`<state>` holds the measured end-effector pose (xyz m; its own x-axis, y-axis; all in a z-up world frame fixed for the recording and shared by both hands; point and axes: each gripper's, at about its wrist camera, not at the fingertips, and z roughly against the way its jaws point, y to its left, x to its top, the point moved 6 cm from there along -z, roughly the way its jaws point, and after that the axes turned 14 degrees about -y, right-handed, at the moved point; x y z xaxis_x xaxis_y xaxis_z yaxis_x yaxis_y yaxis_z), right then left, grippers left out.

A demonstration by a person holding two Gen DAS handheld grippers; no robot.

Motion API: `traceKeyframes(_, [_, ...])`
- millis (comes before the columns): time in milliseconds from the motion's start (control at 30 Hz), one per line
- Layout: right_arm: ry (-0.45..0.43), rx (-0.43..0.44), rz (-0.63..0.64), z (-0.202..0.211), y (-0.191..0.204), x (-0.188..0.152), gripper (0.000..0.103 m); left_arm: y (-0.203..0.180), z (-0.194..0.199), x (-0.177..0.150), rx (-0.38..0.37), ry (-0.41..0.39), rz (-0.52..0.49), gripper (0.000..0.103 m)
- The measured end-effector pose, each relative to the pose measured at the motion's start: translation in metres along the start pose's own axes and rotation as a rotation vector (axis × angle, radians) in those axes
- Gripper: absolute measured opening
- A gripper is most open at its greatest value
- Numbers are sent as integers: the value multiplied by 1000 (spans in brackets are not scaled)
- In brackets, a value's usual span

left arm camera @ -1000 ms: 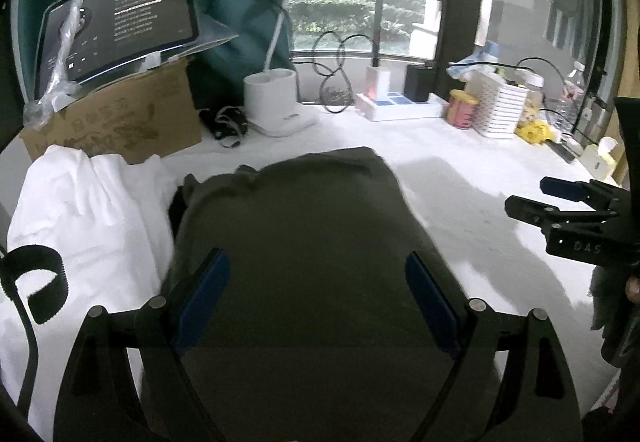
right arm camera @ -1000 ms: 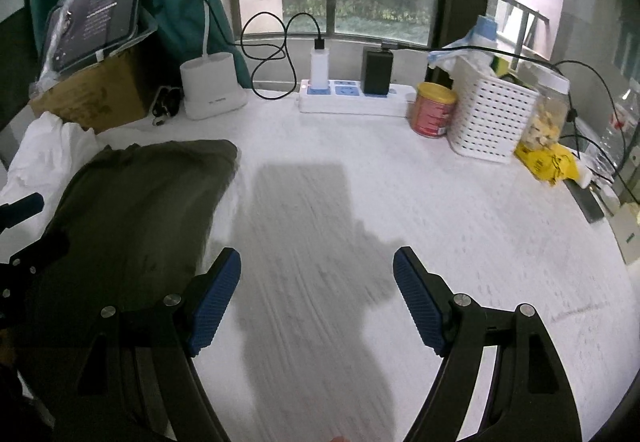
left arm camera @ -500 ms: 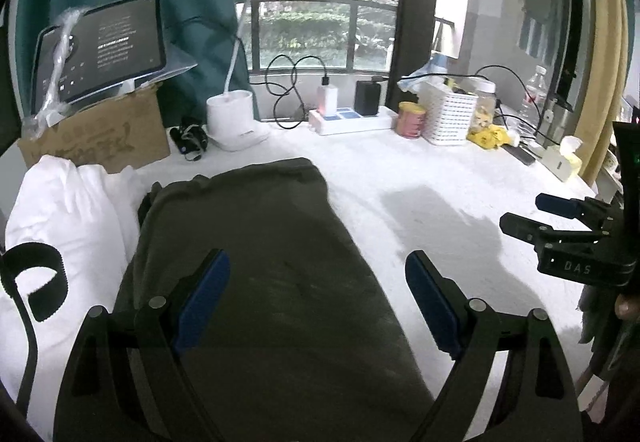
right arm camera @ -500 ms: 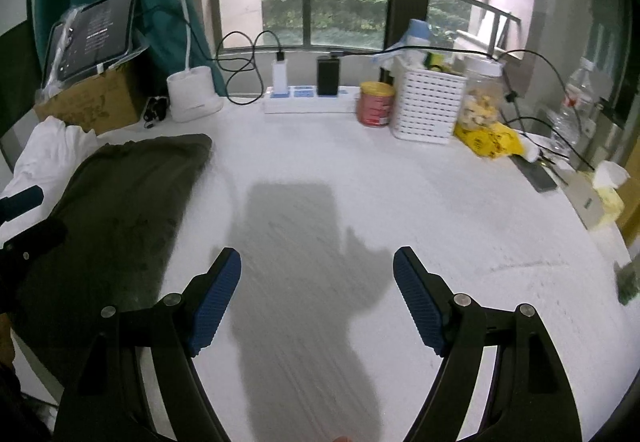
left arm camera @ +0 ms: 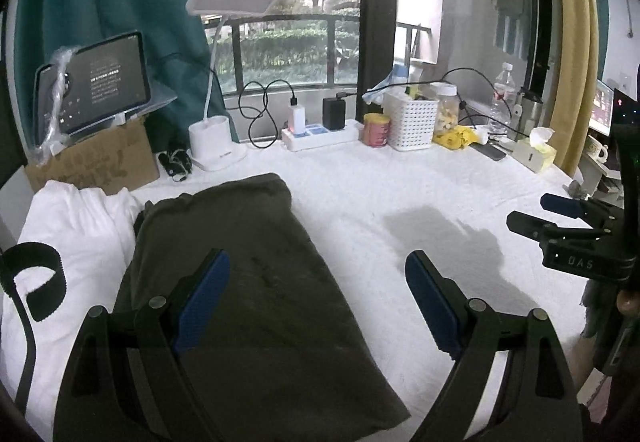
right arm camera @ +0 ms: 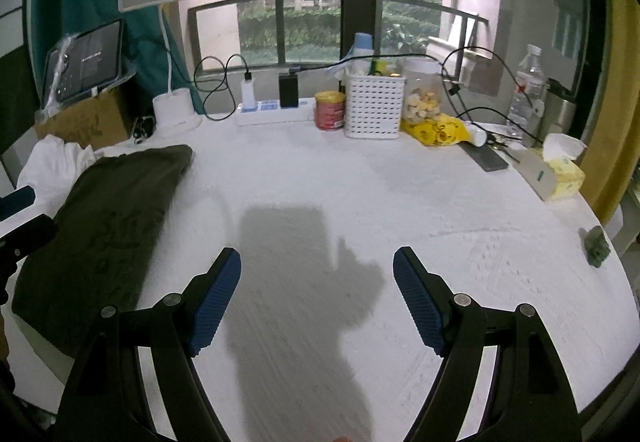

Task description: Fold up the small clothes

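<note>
Two grippers, left gripper [left arm camera: 318, 296] and right gripper [right arm camera: 316, 296], are being held spread wide and empty above the table [right arm camera: 360, 178]; the folded olive garment [left arm camera: 248, 282] is lying released, beside white clothes [left arm camera: 76, 218].

Count on counter: 1 green garment [left arm camera: 256, 282], 1 white cloth pile [left arm camera: 76, 226], 1 lamp [left arm camera: 216, 146], 1 tablet [left arm camera: 94, 82], 1 basket [right arm camera: 374, 108], 1 can [right arm camera: 329, 110], 2 bottles [right arm camera: 527, 90], 1 tissue box [right arm camera: 554, 170].
</note>
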<state>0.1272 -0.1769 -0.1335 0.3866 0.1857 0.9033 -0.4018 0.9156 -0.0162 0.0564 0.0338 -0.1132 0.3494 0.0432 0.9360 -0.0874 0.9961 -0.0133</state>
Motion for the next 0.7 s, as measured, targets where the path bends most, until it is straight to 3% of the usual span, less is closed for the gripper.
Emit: traceKeyframes(700, [-163,-130,-67,89,-69,19,81,-55,45,35,-40,-133,-116,89])
